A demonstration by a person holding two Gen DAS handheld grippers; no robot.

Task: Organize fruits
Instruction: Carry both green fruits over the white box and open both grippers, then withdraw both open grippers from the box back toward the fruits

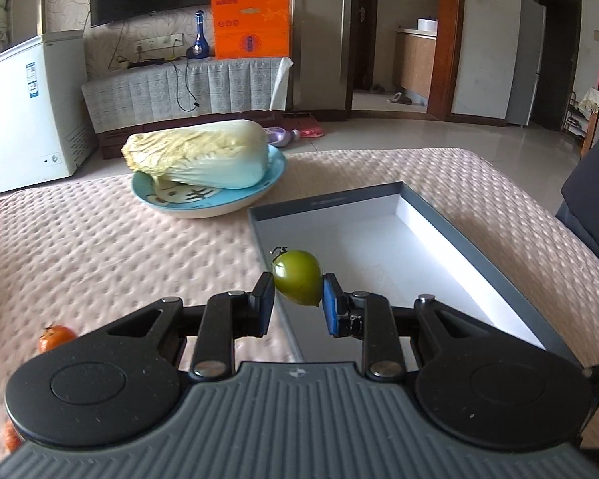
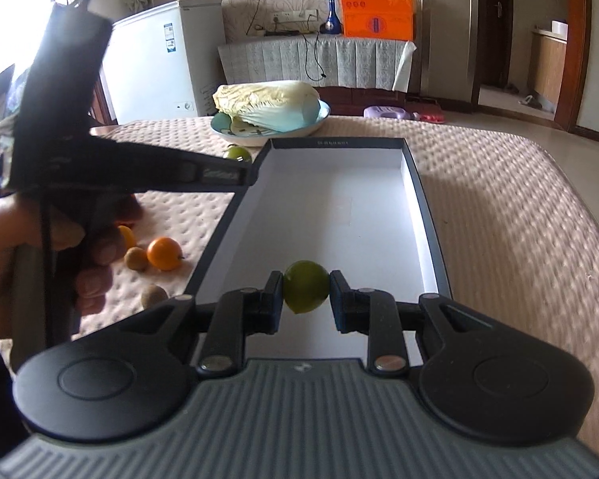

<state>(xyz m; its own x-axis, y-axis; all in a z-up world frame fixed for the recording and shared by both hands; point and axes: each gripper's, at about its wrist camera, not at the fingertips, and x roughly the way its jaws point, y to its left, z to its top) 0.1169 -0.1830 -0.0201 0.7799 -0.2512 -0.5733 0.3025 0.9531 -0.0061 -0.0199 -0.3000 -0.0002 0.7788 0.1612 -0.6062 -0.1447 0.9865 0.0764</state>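
My left gripper (image 1: 298, 297) is shut on a green tomato-like fruit with a dark stem (image 1: 297, 277), held above the left rim of the grey box with a white floor (image 1: 323, 201). My right gripper (image 2: 305, 299) is shut on a round green lime-like fruit (image 2: 305, 287) over the near end of the same box (image 2: 335, 143). In the right wrist view a hand (image 2: 4, 247) holds the left gripper (image 2: 245, 171) side-on. A green fruit (image 2: 237, 154) peeks above its tip by the box's far left corner.
Behind the box, a blue plate (image 1: 203, 203) holds a napa cabbage (image 1: 197, 153). Loose fruits lie on the pink quilted cloth left of the box: an orange one (image 2: 163, 253), two small brown ones (image 2: 136, 258), and another orange one (image 1: 56, 337).
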